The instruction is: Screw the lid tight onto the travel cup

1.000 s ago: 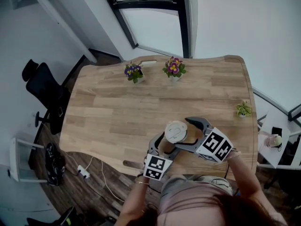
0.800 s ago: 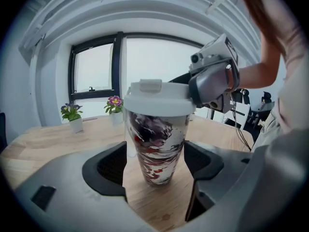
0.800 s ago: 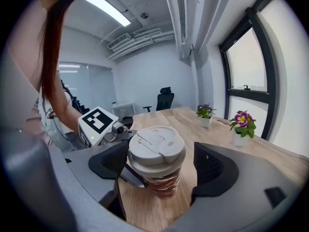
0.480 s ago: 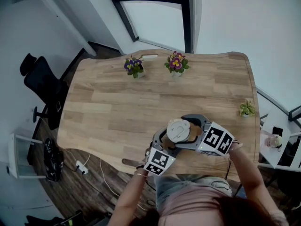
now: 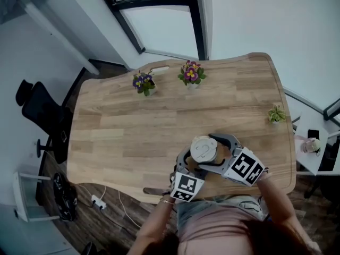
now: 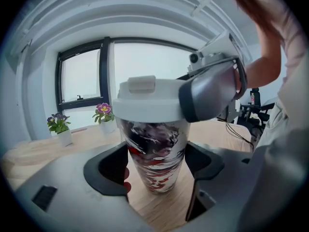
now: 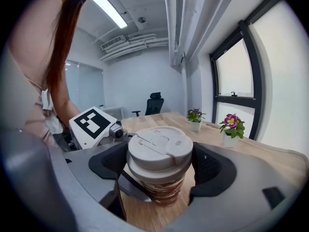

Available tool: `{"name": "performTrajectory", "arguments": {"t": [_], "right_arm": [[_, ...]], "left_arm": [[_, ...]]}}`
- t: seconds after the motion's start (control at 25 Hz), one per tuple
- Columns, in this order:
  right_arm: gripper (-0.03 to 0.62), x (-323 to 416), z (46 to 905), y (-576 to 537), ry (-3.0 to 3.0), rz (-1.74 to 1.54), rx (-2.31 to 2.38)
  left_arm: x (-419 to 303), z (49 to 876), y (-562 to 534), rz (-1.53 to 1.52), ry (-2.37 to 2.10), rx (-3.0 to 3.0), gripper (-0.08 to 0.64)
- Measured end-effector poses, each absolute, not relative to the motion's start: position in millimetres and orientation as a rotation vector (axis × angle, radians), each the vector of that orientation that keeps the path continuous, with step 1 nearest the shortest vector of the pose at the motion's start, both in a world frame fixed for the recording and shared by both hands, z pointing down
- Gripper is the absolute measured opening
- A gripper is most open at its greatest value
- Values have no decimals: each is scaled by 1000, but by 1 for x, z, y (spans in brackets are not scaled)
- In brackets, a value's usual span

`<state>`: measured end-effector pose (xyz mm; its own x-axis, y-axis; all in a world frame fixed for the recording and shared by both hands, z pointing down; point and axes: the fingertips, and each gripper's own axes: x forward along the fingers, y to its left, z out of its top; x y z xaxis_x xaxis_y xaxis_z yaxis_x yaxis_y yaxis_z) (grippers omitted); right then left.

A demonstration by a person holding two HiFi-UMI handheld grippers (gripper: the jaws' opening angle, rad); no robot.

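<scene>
The left gripper (image 6: 155, 175) has its jaws closed against the lower body of the tall, tapered travel cup (image 6: 154, 151) with a glossy marbled wall of dark, white and red. The right gripper (image 7: 161, 167) clamps its jaws on the rim of the pale grey round plastic lid (image 7: 159, 146) with a flip tab, which sits level on the cup's mouth. The cup stands upright near the near edge of the light wooden table (image 5: 133, 126), a little right of its middle. It looks rigid and smooth, so probably slippery under a twist. Being tall on a narrow foot it would tip easily, and whether it is filled cannot be told. The sensible holds are body low down to resist the turn, and lid by its thick rim rather than the tab. Nothing crowds the work: a purple-flowered pot plant (image 5: 141, 83) and a pink-flowered pot plant (image 5: 190, 74) stand at the far edge and a small green pot plant (image 5: 275, 114) at the right edge, all well apart. A black office chair (image 5: 40, 108) stands off the table's left end.
</scene>
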<state>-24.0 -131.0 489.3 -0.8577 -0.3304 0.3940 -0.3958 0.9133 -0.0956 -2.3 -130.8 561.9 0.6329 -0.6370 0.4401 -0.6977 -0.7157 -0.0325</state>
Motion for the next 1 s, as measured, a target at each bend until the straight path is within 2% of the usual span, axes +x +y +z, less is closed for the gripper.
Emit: {"name": "performTrajectory", "arguments": {"t": [0.28, 0.72, 1.0], "right_arm": [[383, -18, 490, -136, -2679, 283, 808], [383, -11, 489, -134, -2665, 207, 483], [382, -9, 485, -140, -2671, 197, 734]], "left_arm": [[0, 562, -134, 584, -1227, 2664, 353], [9, 565, -132, 736, -764, 2857, 353], [9, 564, -138, 714, -948, 2770, 353]]}}
